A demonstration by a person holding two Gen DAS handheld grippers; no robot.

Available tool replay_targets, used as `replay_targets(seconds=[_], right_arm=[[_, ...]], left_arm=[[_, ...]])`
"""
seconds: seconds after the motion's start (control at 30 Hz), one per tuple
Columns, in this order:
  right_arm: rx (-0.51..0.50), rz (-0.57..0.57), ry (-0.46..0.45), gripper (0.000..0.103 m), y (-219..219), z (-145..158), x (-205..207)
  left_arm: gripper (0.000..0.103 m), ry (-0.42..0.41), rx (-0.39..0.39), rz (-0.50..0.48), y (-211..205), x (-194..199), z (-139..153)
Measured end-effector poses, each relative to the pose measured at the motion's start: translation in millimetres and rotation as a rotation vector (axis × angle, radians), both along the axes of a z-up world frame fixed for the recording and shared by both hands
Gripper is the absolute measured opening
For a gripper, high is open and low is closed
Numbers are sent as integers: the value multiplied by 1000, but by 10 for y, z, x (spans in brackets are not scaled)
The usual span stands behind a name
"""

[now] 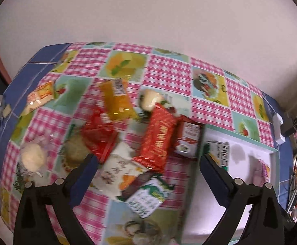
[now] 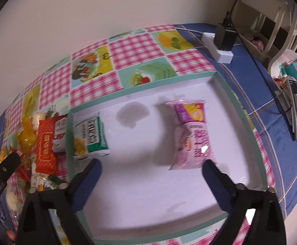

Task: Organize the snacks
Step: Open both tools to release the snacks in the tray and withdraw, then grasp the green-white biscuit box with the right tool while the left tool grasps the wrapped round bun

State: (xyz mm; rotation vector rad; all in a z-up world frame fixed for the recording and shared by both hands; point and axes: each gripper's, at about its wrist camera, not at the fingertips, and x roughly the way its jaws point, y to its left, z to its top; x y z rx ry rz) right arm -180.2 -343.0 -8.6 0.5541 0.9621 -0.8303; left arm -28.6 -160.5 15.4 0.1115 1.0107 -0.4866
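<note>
1. Far left of the tray (image 2: 238, 110), loose snacks lie on the checked tablecloth (image 1: 169, 67): a pale round bun (image 1: 33, 157), an orange-and-white packet (image 1: 41, 96), a yellow pouch (image 1: 117, 100) and a crumpled red wrapper (image 1: 99, 134).
2. My left gripper (image 1: 146, 159) hangs over that pile, jaws spread wide, nothing between them.
3. Just left of the tray, a red packet with gold print (image 1: 158, 140) lies against a red-and-white box (image 1: 187, 140), which sits at the tray's left rim.
4. Inside the tray, by its left wall, lies a green-and-white packet (image 2: 91, 134).
5. My right gripper (image 2: 151, 166) hovers over the tray's white floor, jaws fully apart, holding nothing.
6. In the tray's right half lies a pink packet (image 2: 191, 134), its near corner beside my right finger.
7. Beyond the tray's far right corner, a white power strip (image 2: 218, 49) carries a black adapter (image 2: 225, 35).
</note>
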Motion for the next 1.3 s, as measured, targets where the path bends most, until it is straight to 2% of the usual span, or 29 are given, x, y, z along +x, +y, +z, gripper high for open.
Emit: replay_targets(seconds=[0.17, 0.23, 0.37, 0.47, 0.57, 0.77, 1.0, 1.13, 1.23, 1.3], right_arm=[[29, 31, -6, 103, 116, -23, 80], [70, 42, -24, 103, 160, -53, 113], [76, 66, -47, 103, 260, -48, 171], [56, 86, -58, 103, 333, -14, 204], [57, 108, -80, 103, 401, 9, 232], [62, 149, -61, 103, 552, -31, 328], [107, 225, -46, 102, 778, -159, 481], [132, 256, -39, 97, 896, -207, 601], [119, 281, -24, 93, 981, -203, 760], [130, 306, -10, 85, 1007, -194, 902]], left_arm=[[101, -19, 10, 40, 243, 81, -39], [101, -10, 9, 39, 281, 113, -45], [101, -4, -1, 14, 340, 115, -9], [101, -31, 89, 19, 329, 94, -1], [101, -51, 128, 57, 376, 101, -22], [101, 54, 119, 80, 546, 206, -189], [101, 129, 148, 221, 913, 418, -330], [101, 128, 154, 265, 1027, 536, -367], [101, 137, 142, 241, 1038, 676, -400], [101, 153, 166, 239, 1033, 819, -430]])
